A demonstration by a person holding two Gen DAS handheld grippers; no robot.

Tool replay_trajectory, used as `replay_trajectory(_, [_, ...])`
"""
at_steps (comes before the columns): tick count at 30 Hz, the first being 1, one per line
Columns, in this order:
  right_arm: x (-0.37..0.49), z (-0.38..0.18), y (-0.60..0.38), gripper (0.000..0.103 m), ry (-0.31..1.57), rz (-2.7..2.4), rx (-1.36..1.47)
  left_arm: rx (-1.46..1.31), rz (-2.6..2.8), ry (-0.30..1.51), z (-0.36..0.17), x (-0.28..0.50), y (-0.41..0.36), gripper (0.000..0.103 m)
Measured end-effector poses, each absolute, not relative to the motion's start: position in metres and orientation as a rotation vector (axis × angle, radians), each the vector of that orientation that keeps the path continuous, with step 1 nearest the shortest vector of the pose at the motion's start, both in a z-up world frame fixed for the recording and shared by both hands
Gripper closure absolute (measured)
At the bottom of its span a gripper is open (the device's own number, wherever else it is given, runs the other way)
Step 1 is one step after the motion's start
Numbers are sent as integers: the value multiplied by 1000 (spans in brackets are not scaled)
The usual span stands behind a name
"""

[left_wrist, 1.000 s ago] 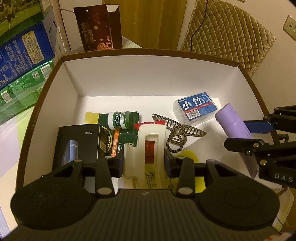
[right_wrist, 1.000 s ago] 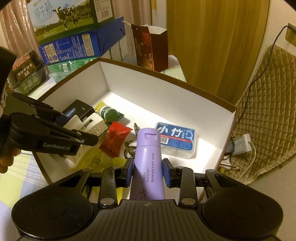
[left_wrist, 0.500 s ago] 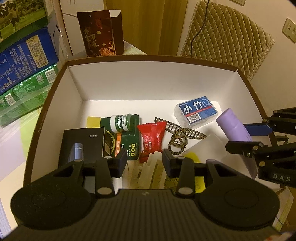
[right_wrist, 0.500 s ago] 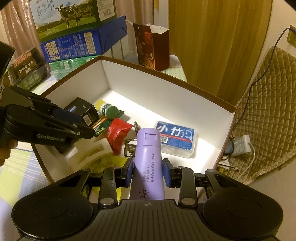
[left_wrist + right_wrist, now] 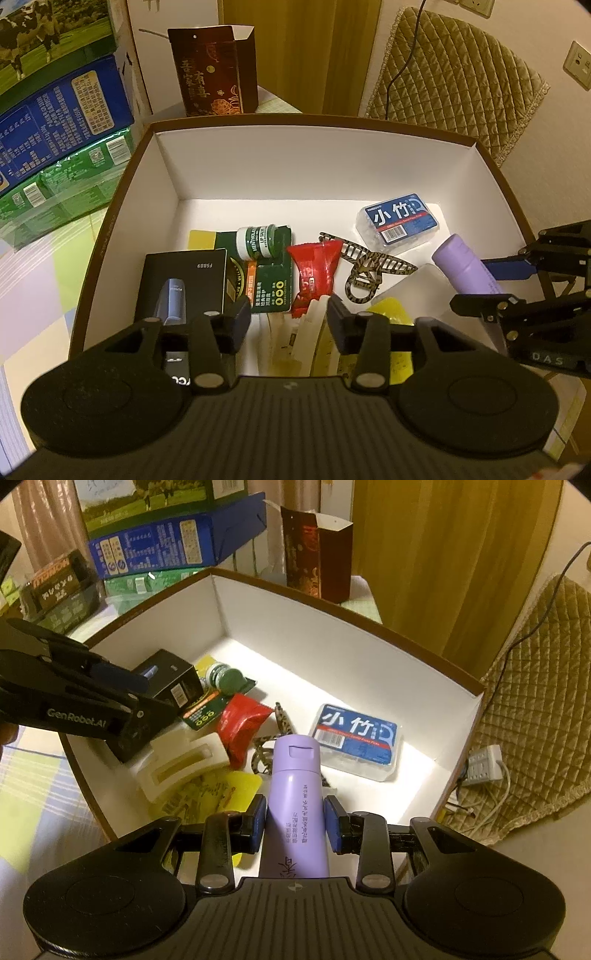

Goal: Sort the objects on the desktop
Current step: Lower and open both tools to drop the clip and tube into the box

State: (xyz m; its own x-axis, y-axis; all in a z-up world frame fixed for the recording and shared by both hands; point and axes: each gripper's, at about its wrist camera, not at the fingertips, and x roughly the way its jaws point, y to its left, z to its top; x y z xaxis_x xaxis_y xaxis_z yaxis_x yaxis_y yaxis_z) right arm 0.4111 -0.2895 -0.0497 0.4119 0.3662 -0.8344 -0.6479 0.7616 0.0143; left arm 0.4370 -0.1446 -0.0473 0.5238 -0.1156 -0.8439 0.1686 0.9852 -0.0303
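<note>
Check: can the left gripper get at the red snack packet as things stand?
Probably yes. The left gripper is open and empty, the red snack packet lies uncovered just ahead of it, and the right gripper holds the purple bottle off to the side.

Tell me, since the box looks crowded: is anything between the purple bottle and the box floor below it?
Yes. The right gripper holds the purple bottle above the patterned hair clip; bare floor of the box shows just right of it.
</note>
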Motion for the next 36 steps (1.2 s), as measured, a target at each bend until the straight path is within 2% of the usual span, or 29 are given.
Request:
replay_trajectory(4, [410,-47,-286,72,934,653,-339,53,-166,996,-43,432,-141,56])
replay_trajectory(6, [410,-46,-287,68,933,649,-334,53,-162,987,-40,429,-139,51])
replay_trajectory(7, [409,-45,-288,60,931,648,-332,52,-160,980,-38,427,-137,50])
replay_trajectory(8, [408,-43,-289,47,925,644,-325,50,-159,976,-36,426,-136,46])
replay_trajectory(10, [404,-39,-292,37,914,640,-311,50,-154,968,-32,422,-133,42])
replay_trajectory(14, [396,-34,-296,25,911,644,-291,57,-139,953,-26,414,-128,27])
replay_trajectory(16, [390,-30,-299,19,906,651,-278,59,-140,942,-22,408,-127,25])
replay_trajectory(18, [383,-27,-301,13,902,652,-266,64,-140,937,-18,403,-126,16])
replay_trajectory(19, [379,-26,-301,10,899,652,-263,68,-141,931,-16,400,-127,15])
replay_trajectory(24, [363,-20,-302,5,889,647,-244,96,-137,906,-8,385,-129,7])
replay_trajectory(26, [357,-18,-303,2,884,638,-237,111,-129,894,-5,379,-129,6])
replay_trajectory(36, [333,-12,-309,2,893,580,-161,100,-101,849,8,348,-121,2])
